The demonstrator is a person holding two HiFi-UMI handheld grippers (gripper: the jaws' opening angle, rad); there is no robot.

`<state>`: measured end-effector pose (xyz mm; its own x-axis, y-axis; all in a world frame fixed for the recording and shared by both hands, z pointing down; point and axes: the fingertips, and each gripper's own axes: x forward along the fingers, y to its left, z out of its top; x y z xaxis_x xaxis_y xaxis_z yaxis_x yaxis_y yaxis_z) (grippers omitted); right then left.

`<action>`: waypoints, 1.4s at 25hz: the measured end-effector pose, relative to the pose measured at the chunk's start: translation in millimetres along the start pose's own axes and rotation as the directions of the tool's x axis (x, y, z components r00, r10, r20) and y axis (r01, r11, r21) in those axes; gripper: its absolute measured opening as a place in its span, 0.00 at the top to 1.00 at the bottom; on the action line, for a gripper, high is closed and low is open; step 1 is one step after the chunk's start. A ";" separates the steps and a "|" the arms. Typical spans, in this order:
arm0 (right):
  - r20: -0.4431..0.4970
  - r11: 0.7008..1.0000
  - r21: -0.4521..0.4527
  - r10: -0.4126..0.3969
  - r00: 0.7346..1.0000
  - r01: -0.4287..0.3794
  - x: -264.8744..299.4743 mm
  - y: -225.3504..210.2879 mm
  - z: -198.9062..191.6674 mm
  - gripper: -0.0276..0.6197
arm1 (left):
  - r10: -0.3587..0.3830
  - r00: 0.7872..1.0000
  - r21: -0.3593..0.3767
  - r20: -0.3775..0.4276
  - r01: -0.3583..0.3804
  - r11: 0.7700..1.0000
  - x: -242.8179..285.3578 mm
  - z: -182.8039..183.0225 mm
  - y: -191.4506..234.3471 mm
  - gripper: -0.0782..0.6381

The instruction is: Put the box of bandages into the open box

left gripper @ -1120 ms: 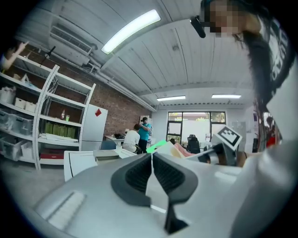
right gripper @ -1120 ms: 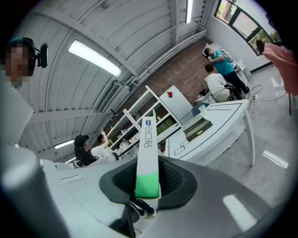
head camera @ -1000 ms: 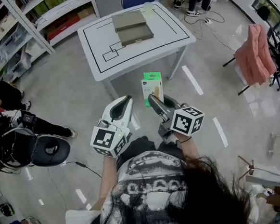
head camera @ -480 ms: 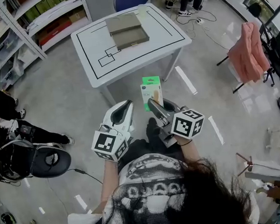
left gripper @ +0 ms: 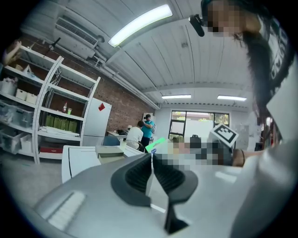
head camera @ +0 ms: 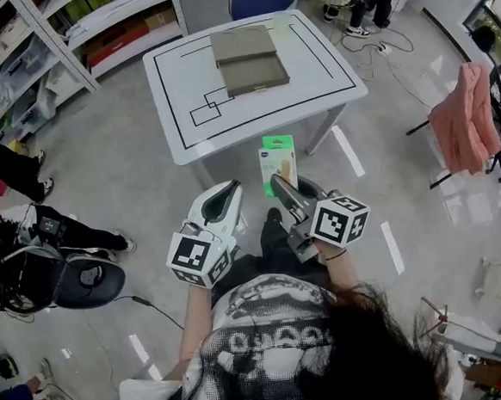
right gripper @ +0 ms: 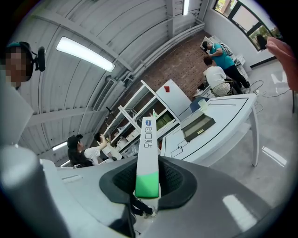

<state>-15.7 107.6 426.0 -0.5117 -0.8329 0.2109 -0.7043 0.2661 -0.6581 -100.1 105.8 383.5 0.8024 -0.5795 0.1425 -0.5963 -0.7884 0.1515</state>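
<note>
Clamped in the right claw (head camera: 277,182): box of bandages (head camera: 278,160), lower end hidden inside the grip, held over the floor (head camera: 127,166), short of the tabletop (head camera: 310,82) bearing the open box (head camera: 248,59). Beside it, left claw (head camera: 229,191) pressed closed, empty.

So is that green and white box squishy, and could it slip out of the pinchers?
Probably stiff, not squishy: the box of bandages keeps straight flat sides while the right gripper pinches one end. Likely light too; it sticks out without drooping. It might twist or slip, since only that narrow end sits between the pads.
</note>
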 end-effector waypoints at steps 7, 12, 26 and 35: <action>-0.021 1.000 0.009 0.019 1.000 -0.019 35.5 -59.4 59.3 0.82 | 0.028 1.000 0.005 -0.015 -0.028 1.000 89.5 18.3 31.4 0.89; -0.031 0.999 0.021 0.034 0.999 -0.034 56.9 -101.1 101.2 0.82 | 0.045 0.999 0.001 -0.027 -0.045 0.999 151.7 28.9 48.3 0.89; -0.087 0.992 0.077 0.102 0.991 -0.096 103.7 -173.1 147.1 0.82 | 0.128 0.990 -0.001 -0.064 -0.129 0.992 236.1 37.8 75.4 0.89; -0.117 0.989 0.121 0.097 0.988 -0.083 107.9 -190.2 139.0 0.82 | 0.159 0.982 -0.009 -0.098 -0.161 0.987 242.7 27.3 83.1 0.89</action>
<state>131.4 -100.3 473.5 -0.6320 -0.7403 0.2291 -0.5948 0.2739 -0.7558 45.8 -106.0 403.9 0.6909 -0.6747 0.2596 -0.7179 -0.6828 0.1357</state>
